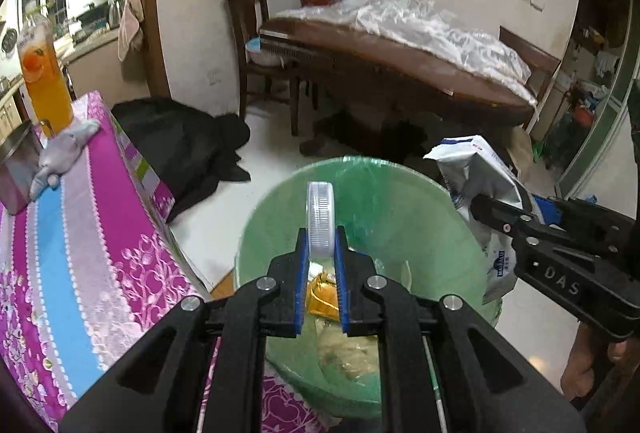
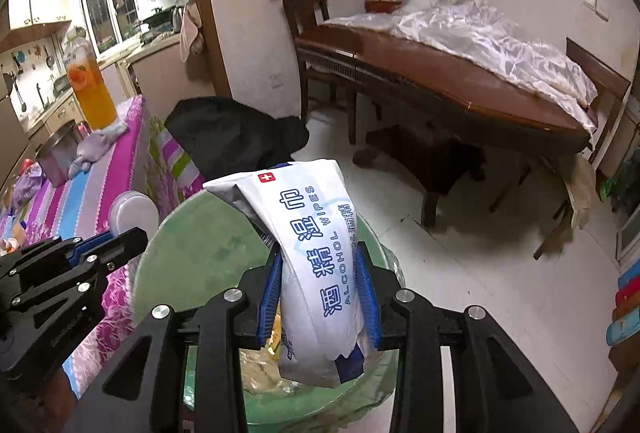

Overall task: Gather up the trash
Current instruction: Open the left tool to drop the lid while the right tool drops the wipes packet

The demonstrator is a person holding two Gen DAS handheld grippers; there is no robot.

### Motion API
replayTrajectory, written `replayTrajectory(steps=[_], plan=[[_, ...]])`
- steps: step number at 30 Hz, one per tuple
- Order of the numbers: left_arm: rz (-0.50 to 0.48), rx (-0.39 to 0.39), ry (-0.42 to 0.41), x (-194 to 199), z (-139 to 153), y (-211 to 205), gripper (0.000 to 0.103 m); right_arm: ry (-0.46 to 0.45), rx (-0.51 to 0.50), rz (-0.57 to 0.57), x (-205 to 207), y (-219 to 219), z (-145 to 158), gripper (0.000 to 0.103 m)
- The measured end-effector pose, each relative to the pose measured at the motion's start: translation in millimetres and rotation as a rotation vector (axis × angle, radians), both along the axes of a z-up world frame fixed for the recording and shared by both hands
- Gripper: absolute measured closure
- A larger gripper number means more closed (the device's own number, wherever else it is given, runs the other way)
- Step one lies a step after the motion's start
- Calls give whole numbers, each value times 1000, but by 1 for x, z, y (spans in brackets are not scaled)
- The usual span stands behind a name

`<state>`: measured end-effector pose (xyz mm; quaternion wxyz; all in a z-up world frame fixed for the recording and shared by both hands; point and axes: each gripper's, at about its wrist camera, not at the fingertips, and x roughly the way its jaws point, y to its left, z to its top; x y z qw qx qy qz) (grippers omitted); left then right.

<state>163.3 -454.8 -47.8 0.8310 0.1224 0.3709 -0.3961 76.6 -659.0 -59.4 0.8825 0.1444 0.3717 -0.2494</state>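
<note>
A trash bin lined with a green bag (image 1: 400, 201) stands on the floor right below both grippers. My left gripper (image 1: 322, 235) is shut on a clear round plastic lid (image 1: 320, 209), held edge-on above the bin's mouth. My right gripper (image 2: 320, 257) is shut on a white and blue pack of alcohol wipes (image 2: 308, 217), also over the bin (image 2: 200, 245). In the left wrist view the right gripper (image 1: 486, 207) and its pack (image 1: 472, 165) hang at the bin's right rim. In the right wrist view the left gripper (image 2: 128, 235) and its lid (image 2: 134, 213) are at the left rim.
A yellow wrapper (image 1: 322, 293) and other scraps lie in the bin. To the left is a table with a pink striped cloth (image 1: 80, 233), bearing an orange drink bottle (image 1: 44, 81), a grey rag (image 1: 64, 153) and a metal tin (image 1: 16, 165). A black bag (image 1: 184, 145) and a wooden dining table (image 1: 400, 65) stand beyond.
</note>
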Motion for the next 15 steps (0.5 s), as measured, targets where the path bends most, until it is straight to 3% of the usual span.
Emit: replayTrajectory(steps=[15], plan=[[7, 38, 24, 12, -13, -12, 92, 32, 36, 8, 11, 1, -20, 66]])
